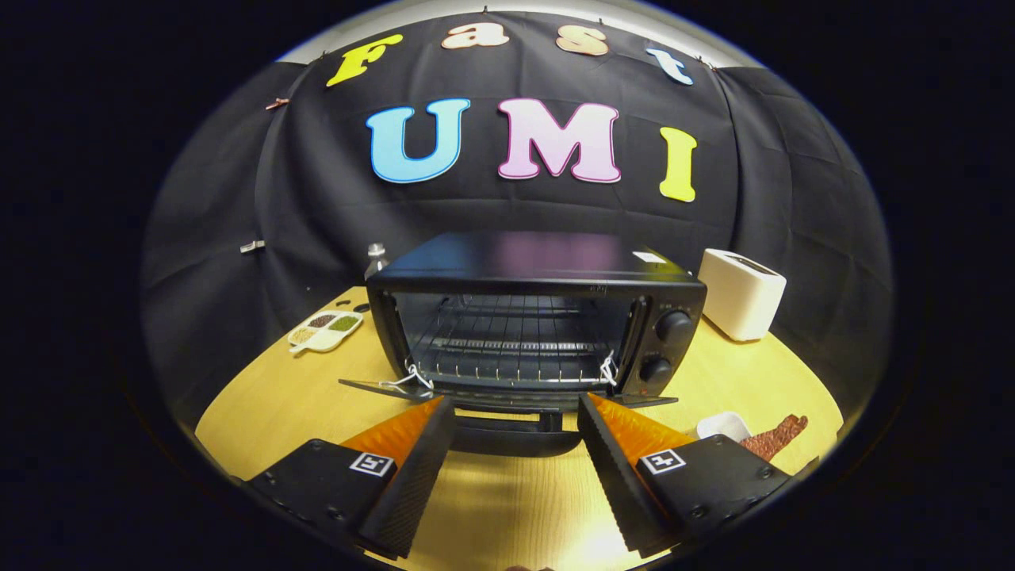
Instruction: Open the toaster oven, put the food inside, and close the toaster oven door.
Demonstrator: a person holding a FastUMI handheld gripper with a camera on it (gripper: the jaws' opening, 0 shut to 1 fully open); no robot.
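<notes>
A black toaster oven (539, 317) stands on the wooden table just ahead of my fingers. Its door (507, 396) is folded down flat, and the handle (515, 436) lies between my fingertips. The wire rack (507, 341) inside is bare. My gripper (515, 412) is open, one finger on each side of the handle, nothing pressed between them. A brown strip of food (777, 436) lies on the table to the right of my right finger, beside a small white dish (725, 424).
A white pop-up toaster (741, 293) stands right of the oven. A white divided plate with grains (325, 329) lies left of it. A bottle (376, 258) stands behind the oven's left corner. Bare table (507, 507) lies under my fingers.
</notes>
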